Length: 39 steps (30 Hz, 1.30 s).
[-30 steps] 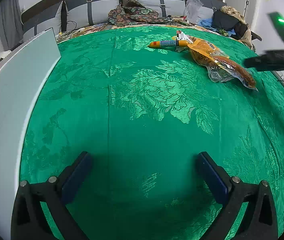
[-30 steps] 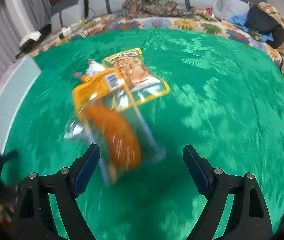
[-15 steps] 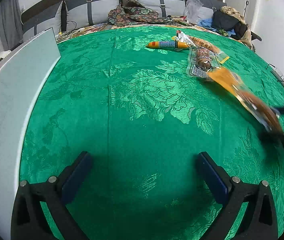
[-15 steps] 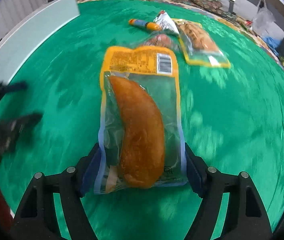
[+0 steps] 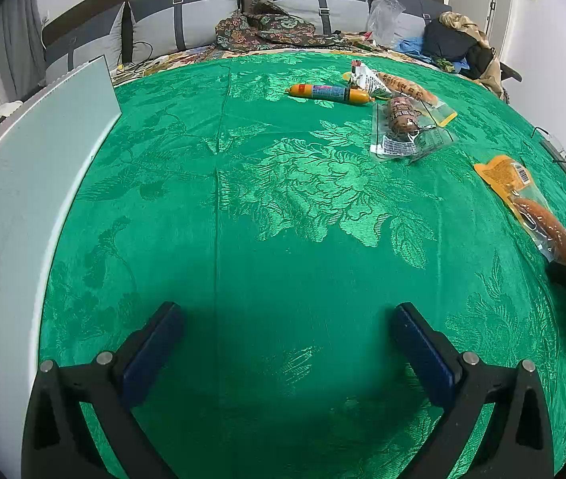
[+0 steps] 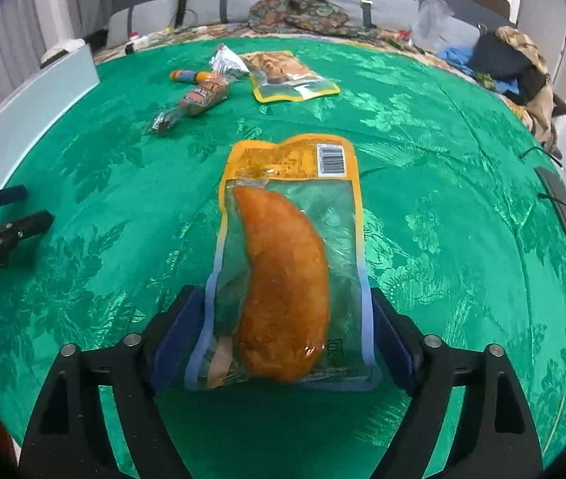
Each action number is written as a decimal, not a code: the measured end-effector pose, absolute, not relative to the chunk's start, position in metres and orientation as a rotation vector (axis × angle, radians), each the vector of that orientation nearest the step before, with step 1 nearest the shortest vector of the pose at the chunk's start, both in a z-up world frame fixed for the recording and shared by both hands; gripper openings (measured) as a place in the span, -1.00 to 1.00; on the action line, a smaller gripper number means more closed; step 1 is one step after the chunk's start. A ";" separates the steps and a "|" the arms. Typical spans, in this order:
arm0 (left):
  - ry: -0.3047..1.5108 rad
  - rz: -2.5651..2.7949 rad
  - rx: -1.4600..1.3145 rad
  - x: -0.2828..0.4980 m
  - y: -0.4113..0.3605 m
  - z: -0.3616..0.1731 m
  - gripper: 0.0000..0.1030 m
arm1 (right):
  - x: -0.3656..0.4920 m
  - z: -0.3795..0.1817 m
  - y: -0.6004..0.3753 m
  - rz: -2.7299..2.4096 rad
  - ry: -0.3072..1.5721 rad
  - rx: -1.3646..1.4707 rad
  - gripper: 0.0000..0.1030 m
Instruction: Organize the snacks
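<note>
My right gripper is shut on a yellow-edged clear snack packet holding an orange-brown piece, held over the green cloth; the packet also shows in the left wrist view at the far right. My left gripper is open and empty above the cloth. At the far side lie an orange sausage stick, a wrapped red-brown sausage, a yellow packet and a small white packet.
A green patterned cloth covers the table. A pale board stands along the left edge. Cushions, clothes and bags lie behind the table. Black cables lie at the right edge.
My right gripper closed on the orange packet, pulled it away from the pile toward the near right side, and now holds it steady. My left gripper has not moved.
</note>
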<state>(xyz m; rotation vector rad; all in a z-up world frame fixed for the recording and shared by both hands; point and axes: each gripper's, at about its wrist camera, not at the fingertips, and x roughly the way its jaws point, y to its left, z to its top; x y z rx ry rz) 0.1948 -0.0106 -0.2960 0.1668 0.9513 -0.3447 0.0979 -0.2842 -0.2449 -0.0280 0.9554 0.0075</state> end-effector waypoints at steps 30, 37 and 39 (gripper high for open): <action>0.951 -0.345 0.167 0.195 -0.011 -0.296 1.00 | 0.098 -0.245 -0.283 0.008 0.933 -0.021 0.79; 0.950 -0.346 0.167 0.195 -0.011 -0.296 1.00 | 0.098 -0.245 -0.283 0.007 0.933 -0.021 0.79; 0.950 -0.346 0.167 0.195 -0.011 -0.297 1.00 | 0.098 -0.245 -0.283 0.007 0.933 -0.020 0.79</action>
